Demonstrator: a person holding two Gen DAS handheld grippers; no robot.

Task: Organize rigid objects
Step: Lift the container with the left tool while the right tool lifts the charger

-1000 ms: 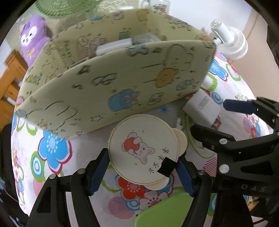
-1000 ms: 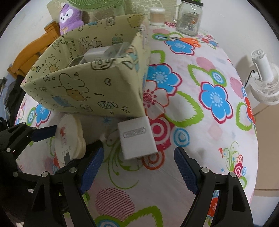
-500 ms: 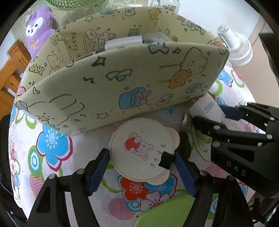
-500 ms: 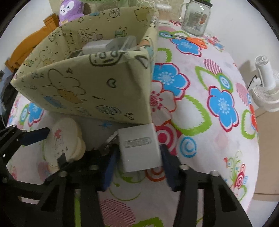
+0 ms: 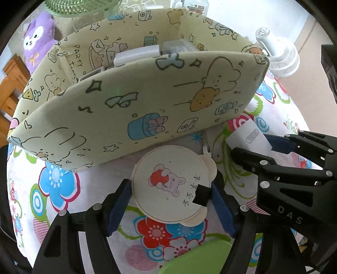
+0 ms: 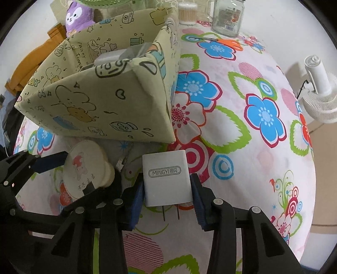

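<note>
Left claw is closing its blue pads around a round mirror with a cartoon bunny on it, which is lying flat on the flowered surface just in front of a fabric bin; the pads are sitting right at the mirror's rim on both sides, but I cannot tell whether they are pressing on it. A black tab is sticking out at the mirror's right edge, beside the right pad. A green lid is lying on the surface at the bottom edge of the left view, below the mirror. The bin is standing behind, printed with cartoon animals, and white and clear items are showing above its front wall. Moving right, a white charger is lying near the bin's front corner, its two prongs pointing toward the camera. Right claw is clamping this charger, one blue pad pressing on each side face. Farther right and back, a glass jar is standing on the surface, orange scissors are lying before it, and a white fan is standing beyond the surface's edge.
</note>
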